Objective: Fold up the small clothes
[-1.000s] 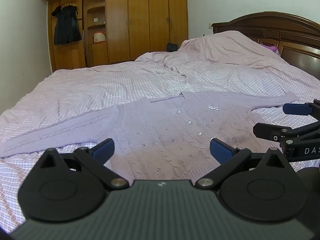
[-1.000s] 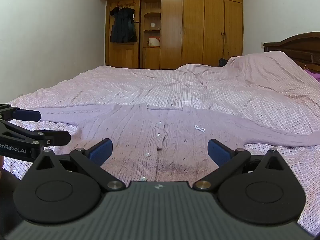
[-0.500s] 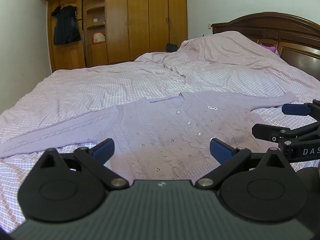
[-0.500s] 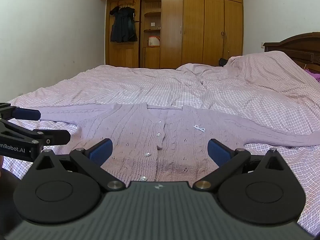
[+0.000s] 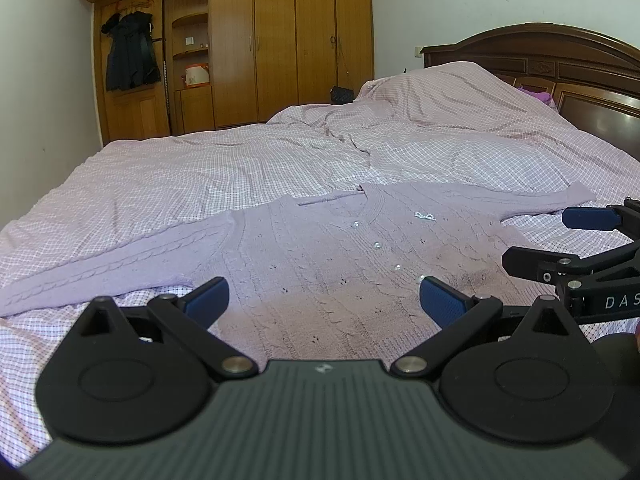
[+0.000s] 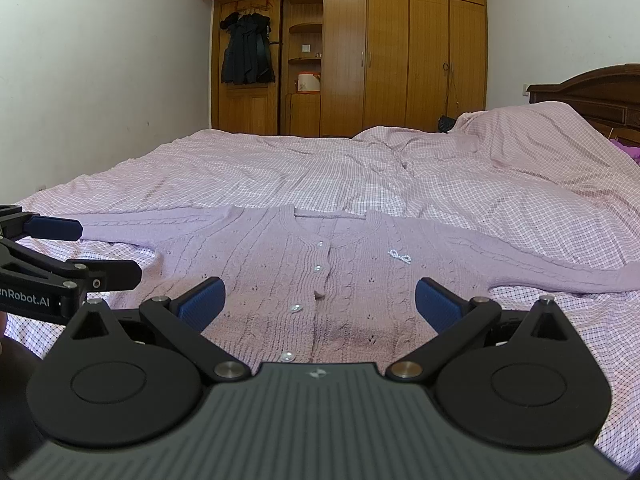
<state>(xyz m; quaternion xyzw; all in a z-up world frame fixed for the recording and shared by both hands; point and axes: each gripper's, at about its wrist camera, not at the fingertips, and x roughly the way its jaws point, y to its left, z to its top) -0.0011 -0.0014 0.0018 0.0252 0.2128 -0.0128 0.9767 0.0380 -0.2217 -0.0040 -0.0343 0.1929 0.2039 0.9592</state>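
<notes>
Lying flat on the bed (image 5: 168, 184), the little purple cardigan (image 5: 320, 264) had its front up and both sleeves stretched out to the sides. It sat near the edge of the bed closest to the cameras, on the pink checked sheet. Small shiny buttons (image 6: 319, 268) ran down its middle, and a tiny bow (image 6: 399, 256) sat on its chest.

The left claw (image 5: 323, 298) hung over the bottom part of the cardigan with its blue fingers (image 5: 208, 298) spread wide apart, holding nothing. The right claw (image 6: 316, 304) hung beside it, also spread wide and holding nothing. Neither claw touched the cardigan.

A wooden wardrobe (image 6: 404, 48) stood past the far edge of the bed, with a dark coat (image 6: 246, 50) hanging on it.
</notes>
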